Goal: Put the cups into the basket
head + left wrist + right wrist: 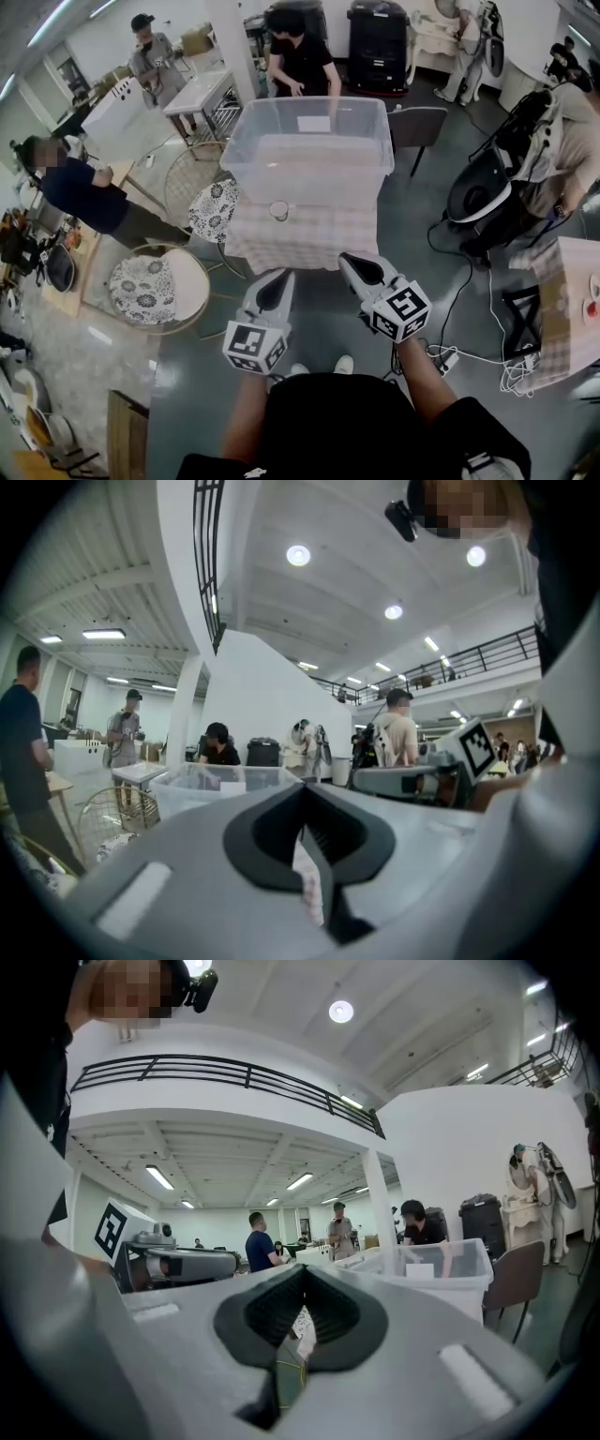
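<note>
A large clear plastic bin point(309, 150) stands on a small table with a checked cloth point(309, 242). One small clear cup point(278, 210) sits on the cloth in front of the bin, towards its left. My left gripper point(281, 275) and right gripper point(349, 258) are held side by side just short of the table's near edge, both level and pointing at it. Each is shut with nothing between its pads. The left gripper view has its shut jaws point(302, 789) aimed at the bin point(216, 782). In the right gripper view the jaws point(302, 1274) are shut too, with the bin point(441, 1265) off to the right.
Two wicker chairs with floral cushions point(150, 286) point(214, 208) stand left of the table. A grey chair point(417, 127) is behind on the right. Cables and a power strip point(450, 358) lie on the floor at right, beside another checked table point(572, 309). Several people stand around.
</note>
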{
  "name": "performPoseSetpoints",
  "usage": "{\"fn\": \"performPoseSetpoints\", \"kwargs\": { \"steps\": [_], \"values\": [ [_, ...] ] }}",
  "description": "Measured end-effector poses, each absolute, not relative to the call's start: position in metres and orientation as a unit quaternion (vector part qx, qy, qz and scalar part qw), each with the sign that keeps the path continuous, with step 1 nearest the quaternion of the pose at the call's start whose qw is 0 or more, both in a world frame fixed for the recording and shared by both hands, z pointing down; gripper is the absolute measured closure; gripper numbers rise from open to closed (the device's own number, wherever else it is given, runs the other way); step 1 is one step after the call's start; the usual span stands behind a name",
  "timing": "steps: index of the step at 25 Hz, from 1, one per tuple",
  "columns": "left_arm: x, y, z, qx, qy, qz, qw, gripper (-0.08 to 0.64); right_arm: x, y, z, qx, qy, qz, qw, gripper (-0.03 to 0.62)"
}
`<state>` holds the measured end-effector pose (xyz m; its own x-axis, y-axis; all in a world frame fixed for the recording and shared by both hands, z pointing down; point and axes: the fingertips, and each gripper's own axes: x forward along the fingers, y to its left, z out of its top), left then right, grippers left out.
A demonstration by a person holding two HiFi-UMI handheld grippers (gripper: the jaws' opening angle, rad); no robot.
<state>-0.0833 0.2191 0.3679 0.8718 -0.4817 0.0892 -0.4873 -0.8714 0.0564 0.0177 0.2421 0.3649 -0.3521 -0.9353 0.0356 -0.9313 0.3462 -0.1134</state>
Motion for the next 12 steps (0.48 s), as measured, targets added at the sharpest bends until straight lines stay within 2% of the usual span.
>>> {"fn": "performPoseSetpoints", "kwargs": {
  "steps": [12],
  "values": [
    [-0.062,0.227,0.373,0.965,-0.255,0.04,0.043,0.557,0.038,0.246,0.373,-0.562,0.824,-0.064,0.009,0.592]
  ]
}}
